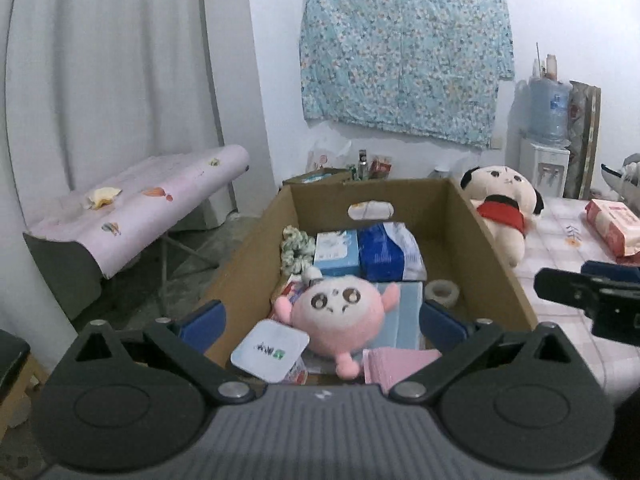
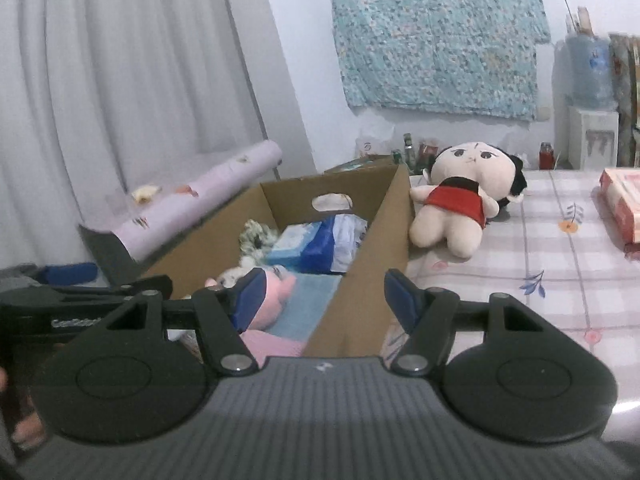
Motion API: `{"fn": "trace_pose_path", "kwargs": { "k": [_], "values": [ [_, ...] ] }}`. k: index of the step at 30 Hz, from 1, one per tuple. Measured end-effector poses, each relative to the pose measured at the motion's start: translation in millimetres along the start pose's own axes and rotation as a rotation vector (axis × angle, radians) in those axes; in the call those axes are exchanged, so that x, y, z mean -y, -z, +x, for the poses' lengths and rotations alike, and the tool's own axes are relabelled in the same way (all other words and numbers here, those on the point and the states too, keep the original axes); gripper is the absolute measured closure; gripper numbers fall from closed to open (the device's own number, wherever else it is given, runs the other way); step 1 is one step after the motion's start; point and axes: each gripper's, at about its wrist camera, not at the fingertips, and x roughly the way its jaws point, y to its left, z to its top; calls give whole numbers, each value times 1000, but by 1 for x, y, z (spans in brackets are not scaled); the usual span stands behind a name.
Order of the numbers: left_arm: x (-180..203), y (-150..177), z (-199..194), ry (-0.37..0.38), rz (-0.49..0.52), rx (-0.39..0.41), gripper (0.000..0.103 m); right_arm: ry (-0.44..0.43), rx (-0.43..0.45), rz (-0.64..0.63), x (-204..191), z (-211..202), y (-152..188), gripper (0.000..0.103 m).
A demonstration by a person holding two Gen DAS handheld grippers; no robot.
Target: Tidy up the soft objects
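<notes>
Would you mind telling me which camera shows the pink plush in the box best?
The left wrist view: the pink plush faces it, fully visible in the cardboard box. In the right wrist view, a claw finger hides most of it.

A cardboard box [image 1: 486, 236] stood on the counter [image 1: 568, 240]. In it a round plush [image 1: 340, 314] lay at the near end, with a tape roll [image 1: 442, 292] to its right and tissue packs [image 1: 336, 252] behind it. A doll [image 2: 460, 200] lay on the counter just right of the box's far corner, and a packet [image 1: 612, 224] lay further right.
</notes>
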Motion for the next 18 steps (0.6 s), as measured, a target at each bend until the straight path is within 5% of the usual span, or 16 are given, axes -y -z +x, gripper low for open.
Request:
{"fn": "trace_pose_path", "kwargs": {
  "k": [9, 18],
  "values": [
    [-8, 15, 0, -2, -84, -50, 0, -45, -8, -65, -26, 12, 0, 38],
    [7, 18, -13, -31, 8, -10, 0, -44, 18, -107, -38, -2, -2, 36]
  ]
}}
